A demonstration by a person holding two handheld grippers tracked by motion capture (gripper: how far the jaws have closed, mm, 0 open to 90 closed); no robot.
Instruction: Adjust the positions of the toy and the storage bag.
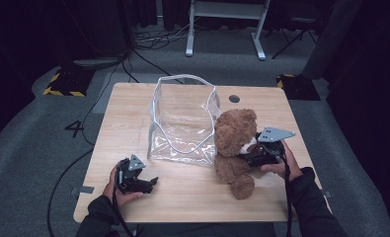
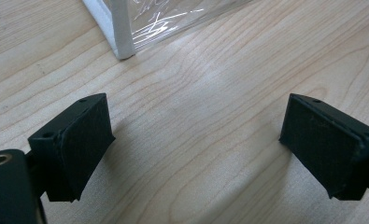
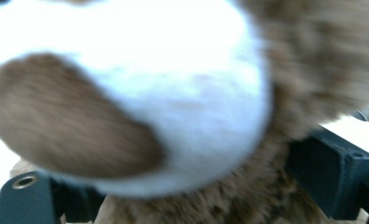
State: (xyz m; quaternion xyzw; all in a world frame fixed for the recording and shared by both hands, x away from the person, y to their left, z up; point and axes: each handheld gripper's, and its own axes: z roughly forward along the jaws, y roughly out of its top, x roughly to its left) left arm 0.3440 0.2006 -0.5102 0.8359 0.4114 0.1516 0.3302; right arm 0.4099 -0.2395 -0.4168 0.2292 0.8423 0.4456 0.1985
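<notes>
A brown teddy bear (image 1: 234, 143) sits upright on the wooden table (image 1: 128, 103), right of a clear plastic bag (image 1: 182, 123) with a white rim that stands open. My right gripper (image 1: 247, 154) is at the bear's face from the right. In the right gripper view the white muzzle (image 3: 126, 93) is very close, and brown fur lies between the wide-apart jaws of that gripper (image 3: 187, 186); the pads do not press it. My left gripper (image 1: 150, 183) rests near the front left of the table, open and empty (image 2: 196, 149), pointing at the bag's lower corner (image 2: 121, 32).
A round cable hole (image 1: 234, 98) sits at the table's back right. Behind the table stand a white desk frame (image 1: 222, 29) and floor cables (image 1: 148, 44). Yellow-black striped blocks (image 1: 64, 81) lie on the carpet at both back corners. Bare wood lies in front of the bag.
</notes>
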